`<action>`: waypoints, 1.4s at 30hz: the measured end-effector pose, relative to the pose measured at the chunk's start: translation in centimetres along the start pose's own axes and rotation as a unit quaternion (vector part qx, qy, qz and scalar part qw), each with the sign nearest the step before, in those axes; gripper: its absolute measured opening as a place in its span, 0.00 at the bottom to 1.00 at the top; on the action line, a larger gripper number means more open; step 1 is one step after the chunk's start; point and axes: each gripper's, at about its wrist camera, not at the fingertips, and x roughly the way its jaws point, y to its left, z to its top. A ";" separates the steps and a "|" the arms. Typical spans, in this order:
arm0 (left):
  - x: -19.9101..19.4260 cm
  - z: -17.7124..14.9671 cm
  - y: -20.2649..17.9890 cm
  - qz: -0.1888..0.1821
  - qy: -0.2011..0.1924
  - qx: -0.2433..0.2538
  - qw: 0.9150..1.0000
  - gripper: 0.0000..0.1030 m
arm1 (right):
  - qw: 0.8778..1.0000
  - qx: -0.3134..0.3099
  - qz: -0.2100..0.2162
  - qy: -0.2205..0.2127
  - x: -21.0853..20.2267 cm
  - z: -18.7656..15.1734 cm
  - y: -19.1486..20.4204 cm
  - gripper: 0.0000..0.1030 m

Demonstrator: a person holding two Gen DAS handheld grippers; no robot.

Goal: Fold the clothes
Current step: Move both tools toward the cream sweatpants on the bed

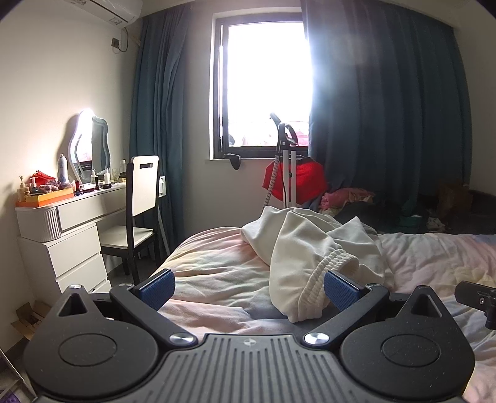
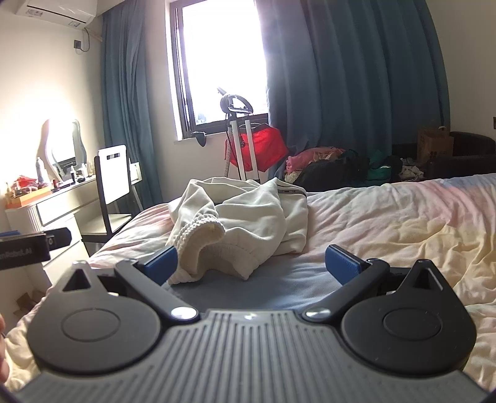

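Sweatshirt (image 1: 313, 245): soft, limp, light, crumpled on bed (image 1: 214, 269).
Hold: ribbed cuff (image 2: 201, 228), near edge.
Left gripper (image 1: 248, 286): wide, empty.
Right gripper (image 2: 252, 262): wide, empty.

place: we see a home bedroom | bed (image 2: 387, 217) with rumpled pastel cover | dressing table (image 1: 77, 214) with wavy mirror (image 1: 90, 145), bottles, chair (image 1: 141, 201) | teal curtains (image 1: 387, 108) by window (image 1: 263, 86) | wall air conditioner (image 1: 108, 9) | clothes pile (image 2: 341, 164) on floor

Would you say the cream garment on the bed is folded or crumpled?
Crumpled: the cream garment lies bunched in a heap on the bed.
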 end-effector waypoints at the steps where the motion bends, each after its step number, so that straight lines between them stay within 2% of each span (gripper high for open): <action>1: 0.0 0.1 -0.1 -0.003 0.000 0.001 1.000 1.00 | 1.000 0.000 0.000 -0.001 0.0 0.0 0.0 1.00; 6: -0.3 0.1 0.7 -0.003 -0.010 -0.015 1.000 1.00 | 1.000 -0.002 -0.001 -0.003 0.0 0.0 -0.1 1.00; 9: -0.7 0.0 0.1 0.000 -0.011 0.000 1.000 1.00 | 1.000 -0.003 -0.002 -0.005 0.0 0.1 -0.1 1.00; 25: -0.9 0.1 -0.2 -0.011 -0.014 0.007 1.000 1.00 | 1.000 -0.008 -0.003 -0.003 0.0 0.0 -0.2 1.00; 30: -1.0 -0.1 -0.5 -0.026 -0.022 0.025 0.999 1.00 | 0.999 0.025 -0.028 -0.011 -0.9 0.0 -0.7 1.00; 34: -1.4 0.0 -0.7 -0.027 -0.036 0.036 0.998 1.00 | 0.998 0.056 -0.023 -0.013 -1.3 0.5 -1.1 1.00; 42: -1.1 0.2 0.0 -0.041 -0.039 0.028 0.998 1.00 | 0.997 0.070 -0.025 -0.023 -1.6 1.9 1.5 1.00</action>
